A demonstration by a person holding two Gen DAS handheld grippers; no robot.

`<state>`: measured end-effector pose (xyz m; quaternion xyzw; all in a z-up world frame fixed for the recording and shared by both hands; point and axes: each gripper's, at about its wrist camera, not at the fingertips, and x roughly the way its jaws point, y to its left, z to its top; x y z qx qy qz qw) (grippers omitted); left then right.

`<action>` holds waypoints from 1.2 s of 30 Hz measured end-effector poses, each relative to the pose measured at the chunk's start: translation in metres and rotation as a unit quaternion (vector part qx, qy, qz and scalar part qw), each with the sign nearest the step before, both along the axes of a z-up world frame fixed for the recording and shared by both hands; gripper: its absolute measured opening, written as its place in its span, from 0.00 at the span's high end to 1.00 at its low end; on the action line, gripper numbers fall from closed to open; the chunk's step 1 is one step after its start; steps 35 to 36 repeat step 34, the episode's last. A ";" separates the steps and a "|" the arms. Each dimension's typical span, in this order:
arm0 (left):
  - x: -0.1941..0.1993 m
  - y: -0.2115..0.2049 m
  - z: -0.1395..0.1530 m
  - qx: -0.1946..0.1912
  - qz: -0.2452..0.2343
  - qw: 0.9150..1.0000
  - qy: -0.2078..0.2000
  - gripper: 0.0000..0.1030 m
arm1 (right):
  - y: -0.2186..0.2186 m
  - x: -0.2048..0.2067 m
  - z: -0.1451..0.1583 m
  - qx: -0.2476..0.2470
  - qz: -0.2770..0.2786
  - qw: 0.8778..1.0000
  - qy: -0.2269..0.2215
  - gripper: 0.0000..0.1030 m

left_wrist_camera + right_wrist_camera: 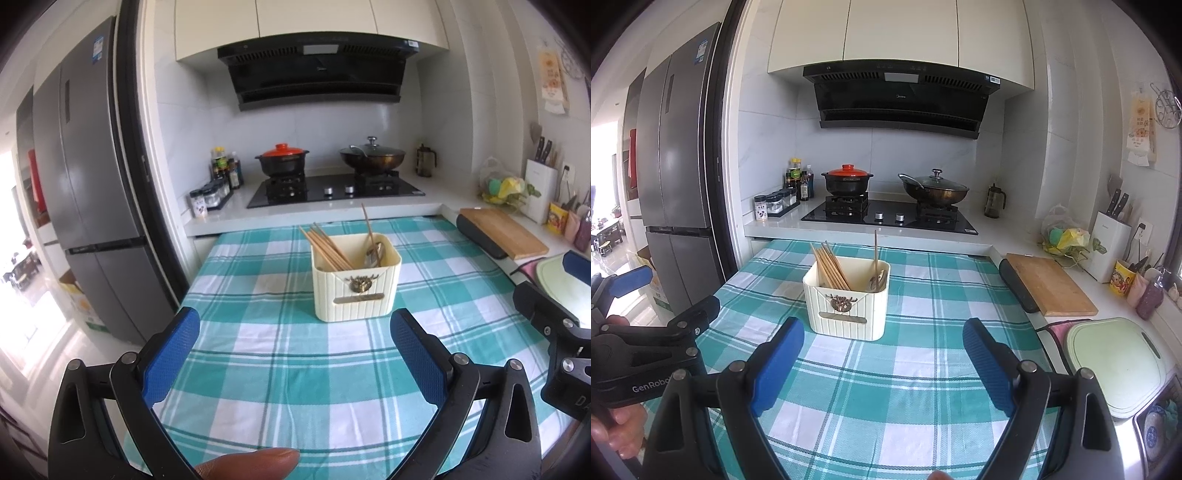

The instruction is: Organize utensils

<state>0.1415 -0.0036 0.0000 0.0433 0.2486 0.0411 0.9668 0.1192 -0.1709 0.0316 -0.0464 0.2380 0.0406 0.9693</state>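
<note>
A cream ribbed utensil holder (356,291) (849,306) stands on the teal checked tablecloth (280,369) (905,387). Several wooden chopsticks (325,247) (831,266) lean in its left part. One more chopstick and a metal spoon (375,253) (879,278) stand in its right part. My left gripper (295,325) is open and empty, short of the holder. My right gripper (882,336) is open and empty, just in front of the holder. The right gripper's body shows at the right edge of the left wrist view (554,325); the left gripper's body shows at the left of the right wrist view (653,339).
A gas hob with a red-lidded pot (847,181) and a wok (934,190) lies behind the table. A wooden cutting board (1049,284), a green board (1115,362) and a knife block (1108,243) are on the right counter. A fridge (676,184) stands left.
</note>
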 end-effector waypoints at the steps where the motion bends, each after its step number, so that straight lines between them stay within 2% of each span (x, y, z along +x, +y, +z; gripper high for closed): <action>1: -0.001 -0.001 0.000 0.000 -0.001 1.000 0.000 0.00 | 0.000 0.000 0.000 -0.001 0.000 1.000 0.000 0.13; 27: 0.002 -0.003 -0.002 -0.013 -0.006 1.000 0.007 0.00 | 0.004 -0.002 0.003 -0.011 -0.005 1.000 -0.003 0.13; 32: 0.000 0.001 -0.002 -0.026 0.005 1.000 -0.003 0.00 | 0.000 -0.002 0.002 -0.010 -0.005 1.000 0.000 0.13; 36: 0.000 -0.001 -0.001 -0.021 0.002 1.000 -0.005 0.00 | -0.002 -0.001 0.001 -0.009 -0.005 1.000 0.001 0.13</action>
